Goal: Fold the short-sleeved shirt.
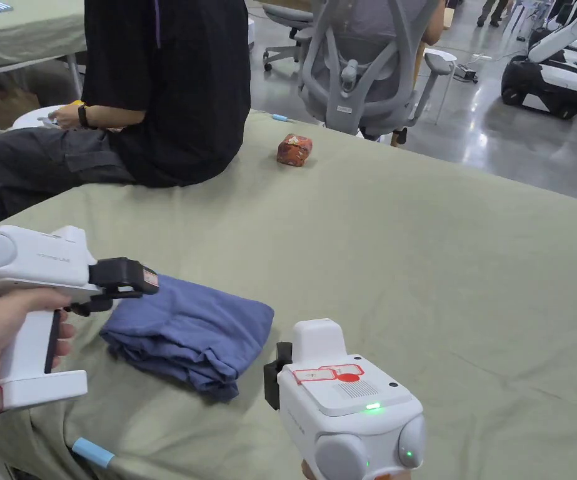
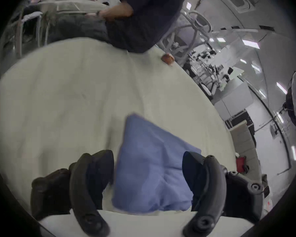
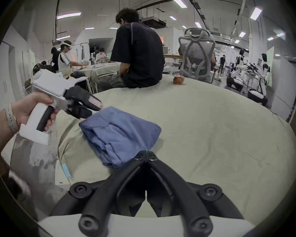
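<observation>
One counter (image 1: 406, 250) is being covered by a pale green cloth, and one blue shirt (image 1: 187, 331), already bundled into a soft packet, is lying near its front edge. Being light and limp, it is probably best gripped at a folded edge. The left tongs (image 2: 148, 180) are being held spread just above it; the right tongs (image 3: 146, 155) are being kept clenched on nothing beside it.

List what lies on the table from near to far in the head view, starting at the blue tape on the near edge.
blue tape → blue shirt → red-orange packet → small blue object at the far edge.
</observation>
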{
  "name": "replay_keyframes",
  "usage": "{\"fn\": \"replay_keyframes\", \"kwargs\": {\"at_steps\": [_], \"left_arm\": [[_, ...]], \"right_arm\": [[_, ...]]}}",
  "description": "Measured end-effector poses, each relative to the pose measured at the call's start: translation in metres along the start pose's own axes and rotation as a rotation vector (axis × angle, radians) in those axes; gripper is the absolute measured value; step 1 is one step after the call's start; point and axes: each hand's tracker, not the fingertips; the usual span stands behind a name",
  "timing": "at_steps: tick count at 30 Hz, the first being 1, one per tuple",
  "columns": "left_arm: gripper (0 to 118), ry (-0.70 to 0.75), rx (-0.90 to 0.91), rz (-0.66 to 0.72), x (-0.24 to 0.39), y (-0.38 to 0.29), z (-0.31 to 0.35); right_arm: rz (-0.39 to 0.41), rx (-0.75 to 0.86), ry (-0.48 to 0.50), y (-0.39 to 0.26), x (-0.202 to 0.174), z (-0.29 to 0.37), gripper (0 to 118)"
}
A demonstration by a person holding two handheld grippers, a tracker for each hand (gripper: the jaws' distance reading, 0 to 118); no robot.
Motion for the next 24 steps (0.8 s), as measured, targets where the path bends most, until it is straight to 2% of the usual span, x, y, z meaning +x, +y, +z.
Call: {"fn": "replay_keyframes", "kwargs": {"at_steps": [1,2,3,4,6,8,11,13,15,16,18,21,22,24], "left_arm": [[72,0.037,0.031,-0.010,0.000,0.003,0.011],[49,0.084,0.054,-0.024,0.001,0.004,0.022],[20,0.117,0.080,-0.040,0.007,0.003,0.030],[0,0.147,0.114,-0.075,0.024,-0.002,0.044],[0,0.182,0.152,-0.095,0.050,-0.018,0.051],[0,0.109,0.151,-0.109,0.088,-0.041,0.049],[0,0.081,0.189,-0.232,0.163,-0.080,0.036],[0,0.019,0.217,-0.294,0.216,-0.104,0.019],[0,-0.018,0.253,-0.339,0.273,-0.126,0.006],[0,-0.014,0.287,-0.407,0.309,-0.140,0.002],[0,0.010,0.395,-0.560,0.373,-0.167,-0.001],[0,-0.031,0.528,-0.686,0.445,-0.203,0.009],[0,0.005,0.563,-0.695,0.467,-0.215,0.015],[0,-0.010,0.579,-0.739,0.496,-0.229,0.026]], "right_arm": [[-0.011,0.005,-0.007,0.000,0.004,0.004,0],[-0.019,0.008,-0.006,0.001,0.006,0.009,0],[-0.027,0.012,-0.005,0.000,0.010,0.014,0],[-0.035,0.018,-0.008,-0.001,0.016,0.021,0],[-0.069,0.035,-0.030,-0.001,0.030,0.035,0],[-0.115,0.051,-0.052,-0.003,0.052,0.055,0],[-0.199,0.070,-0.097,-0.008,0.096,0.093,0],[-0.185,0.099,-0.193,-0.014,0.129,0.124,0],[-0.175,0.121,-0.246,-0.020,0.161,0.158,0],[-0.172,0.117,-0.264,-0.023,0.180,0.176,0],[-0.148,0.146,-0.362,-0.027,0.214,0.213,0],[-0.113,0.231,-0.528,-0.027,0.250,0.268,0],[-0.092,0.258,-0.578,-0.025,0.258,0.287,0],[-0.058,0.302,-0.625,-0.022,0.269,0.320,0]]}}
